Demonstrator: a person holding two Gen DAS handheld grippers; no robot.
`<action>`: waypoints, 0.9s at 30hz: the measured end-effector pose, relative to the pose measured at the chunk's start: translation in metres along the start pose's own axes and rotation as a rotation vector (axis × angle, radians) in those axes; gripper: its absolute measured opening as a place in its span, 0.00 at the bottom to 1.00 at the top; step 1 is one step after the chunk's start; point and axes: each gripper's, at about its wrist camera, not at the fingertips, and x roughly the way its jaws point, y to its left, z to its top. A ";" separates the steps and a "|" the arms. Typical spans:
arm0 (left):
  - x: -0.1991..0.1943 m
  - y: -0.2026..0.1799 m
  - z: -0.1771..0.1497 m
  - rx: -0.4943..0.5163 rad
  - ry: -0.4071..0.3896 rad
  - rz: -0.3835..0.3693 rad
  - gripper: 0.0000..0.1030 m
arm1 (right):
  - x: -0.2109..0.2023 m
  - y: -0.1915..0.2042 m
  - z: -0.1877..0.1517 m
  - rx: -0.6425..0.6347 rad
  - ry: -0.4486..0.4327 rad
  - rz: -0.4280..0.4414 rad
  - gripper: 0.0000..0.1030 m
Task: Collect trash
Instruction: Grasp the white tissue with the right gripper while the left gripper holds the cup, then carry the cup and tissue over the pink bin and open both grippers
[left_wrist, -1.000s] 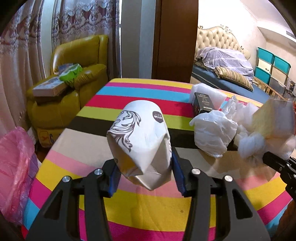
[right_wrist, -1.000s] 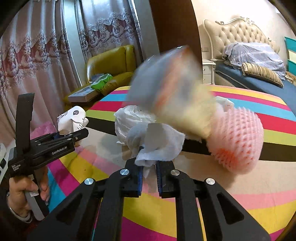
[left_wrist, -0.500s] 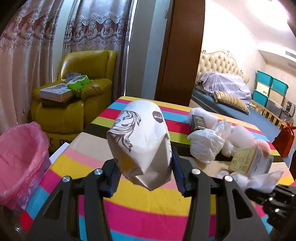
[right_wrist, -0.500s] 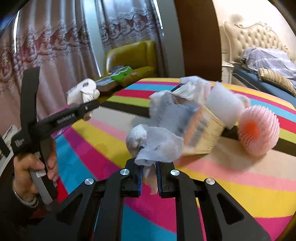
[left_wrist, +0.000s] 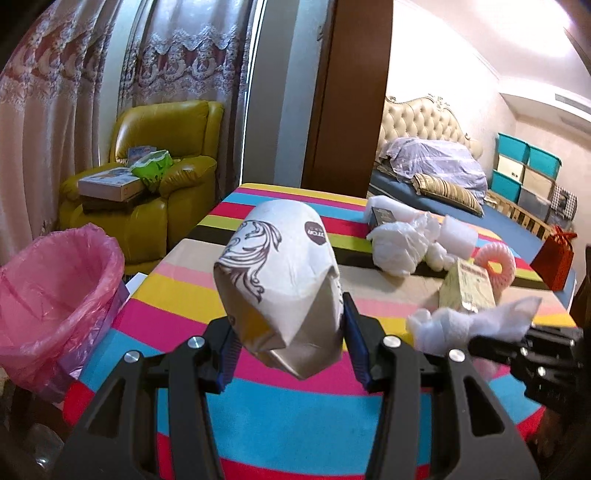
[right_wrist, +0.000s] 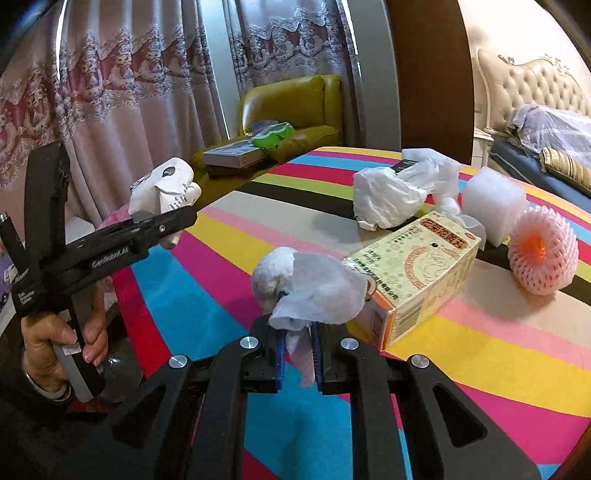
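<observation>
Carrying two pieces of trash toward the pink-lined bin

Holding a crumpled paper cup (left_wrist: 277, 280), the left claw (left_wrist: 288, 350) is clamped on it from both sides, above the near edge of the striped table (left_wrist: 295, 424). The right claw (right_wrist: 297, 341) is pressed together on a wad of tissue (right_wrist: 310, 291), also lifted off the table.

My reading: both pickups are done and the carry to the bin is in hand. The bin (left_wrist: 55, 288), lined with a pink bag, stands on the floor at about nine o'clock in the left wrist view, just beside the table's left edge and with its mouth open upward. The next move calls for swinging each claw out past that edge, over the mouth, then letting go.

Room looks free between the table edge and the bin; the yellow armchair (left_wrist: 159, 177) sits well behind at eleven o'clock. Remaining trash lies at one to two o'clock on the table: a white plastic bag (right_wrist: 388, 195), a cardboard box (right_wrist: 417, 277), a foam block (right_wrist: 493, 205) and a pink foam net (right_wrist: 543, 254).
</observation>
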 end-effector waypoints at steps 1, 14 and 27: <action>-0.002 -0.001 -0.003 0.007 0.003 0.000 0.47 | 0.000 0.001 0.000 -0.002 0.000 0.001 0.13; -0.018 -0.010 -0.021 0.061 -0.009 0.006 0.47 | -0.011 0.013 0.001 -0.065 -0.055 -0.039 0.13; -0.058 0.010 -0.010 0.075 -0.100 0.072 0.47 | -0.022 0.035 0.017 -0.105 -0.149 -0.024 0.13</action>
